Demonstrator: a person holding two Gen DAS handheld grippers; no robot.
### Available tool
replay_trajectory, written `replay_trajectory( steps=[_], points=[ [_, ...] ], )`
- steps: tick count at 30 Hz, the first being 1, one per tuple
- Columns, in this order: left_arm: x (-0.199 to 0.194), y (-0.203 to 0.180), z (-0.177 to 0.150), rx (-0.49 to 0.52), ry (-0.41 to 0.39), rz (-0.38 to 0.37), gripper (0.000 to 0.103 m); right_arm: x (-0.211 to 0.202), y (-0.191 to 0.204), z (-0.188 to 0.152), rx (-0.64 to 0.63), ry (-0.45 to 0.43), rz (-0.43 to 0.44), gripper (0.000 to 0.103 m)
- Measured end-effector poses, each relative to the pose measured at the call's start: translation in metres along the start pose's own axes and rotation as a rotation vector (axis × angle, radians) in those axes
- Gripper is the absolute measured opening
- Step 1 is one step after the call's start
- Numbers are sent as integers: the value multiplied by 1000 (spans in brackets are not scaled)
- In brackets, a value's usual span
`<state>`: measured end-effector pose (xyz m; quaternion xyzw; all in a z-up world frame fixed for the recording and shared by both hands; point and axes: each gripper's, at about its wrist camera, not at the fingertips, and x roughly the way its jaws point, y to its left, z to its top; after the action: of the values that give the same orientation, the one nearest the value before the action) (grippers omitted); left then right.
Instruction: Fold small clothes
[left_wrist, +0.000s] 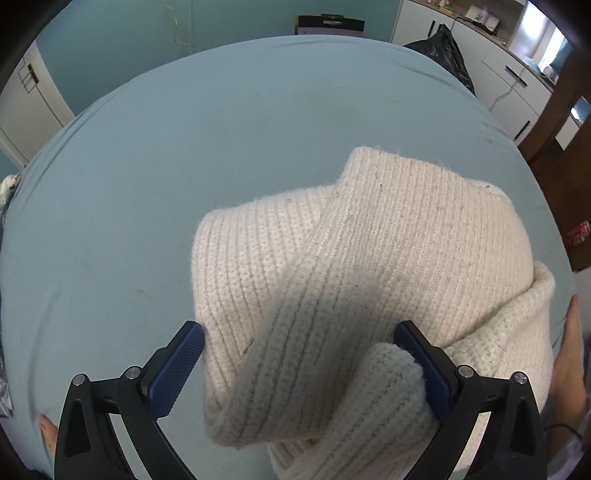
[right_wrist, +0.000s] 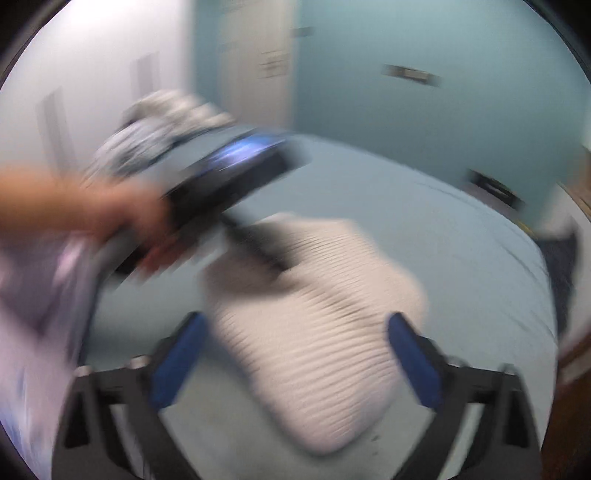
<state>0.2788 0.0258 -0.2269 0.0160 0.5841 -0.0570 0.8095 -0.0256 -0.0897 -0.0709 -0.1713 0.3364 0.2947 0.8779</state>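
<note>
A cream ribbed knit sweater (left_wrist: 388, 251) lies on the light blue bed sheet (left_wrist: 147, 184), folded, with one sleeve laid diagonally across its body. My left gripper (left_wrist: 299, 354) is open just above its near part, one blue pad on each side of the sleeve. In the blurred right wrist view the sweater (right_wrist: 317, 332) lies in front of my right gripper (right_wrist: 295, 350), which is open above it. The left gripper's body (right_wrist: 229, 177) and the hand holding it show over the sweater's far left part.
A pile of grey and white clothes (right_wrist: 155, 133) lies at the bed's far left corner. A black bag (left_wrist: 447, 55) and white drawers (left_wrist: 517, 81) stand past the bed's far right. A wooden post (left_wrist: 554, 129) rises at the right edge.
</note>
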Motion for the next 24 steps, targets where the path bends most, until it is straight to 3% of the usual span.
replay_trajectory(
  steps=[1, 3, 6, 9, 12, 15, 17, 20, 22, 24],
  points=[
    [0, -1, 0, 0, -5, 3, 103, 7, -8, 2, 69, 21, -49, 102],
    [1, -4, -1, -6, -16, 2, 103, 34, -30, -5, 170, 123, -67, 102],
    [6, -5, -14, -5, -29, 20, 103, 95, -54, -33, 314, 389, -63, 101],
    [2, -20, -16, 20, -58, 72, 103, 129, -77, -76, 620, 470, 111, 102],
    [-19, -51, -6, 130, -106, 153, 102, 132, -67, -80, 601, 447, 100, 102],
    [-49, -77, -6, 259, -227, 109, 103, 125, -57, -84, 600, 446, 97, 102],
    [-42, -87, -9, 301, -198, 121, 103, 131, -61, -81, 602, 451, 103, 102],
    [-5, -87, -18, 274, -108, 148, 103, 131, -68, -69, 605, 456, 105, 102],
    [-1, -76, -24, 208, -165, 93, 103, 126, -82, -66, 603, 452, 99, 102],
    [7, -72, -24, 193, -163, 70, 103, 121, -113, -69, 604, 445, 88, 102]
  ],
)
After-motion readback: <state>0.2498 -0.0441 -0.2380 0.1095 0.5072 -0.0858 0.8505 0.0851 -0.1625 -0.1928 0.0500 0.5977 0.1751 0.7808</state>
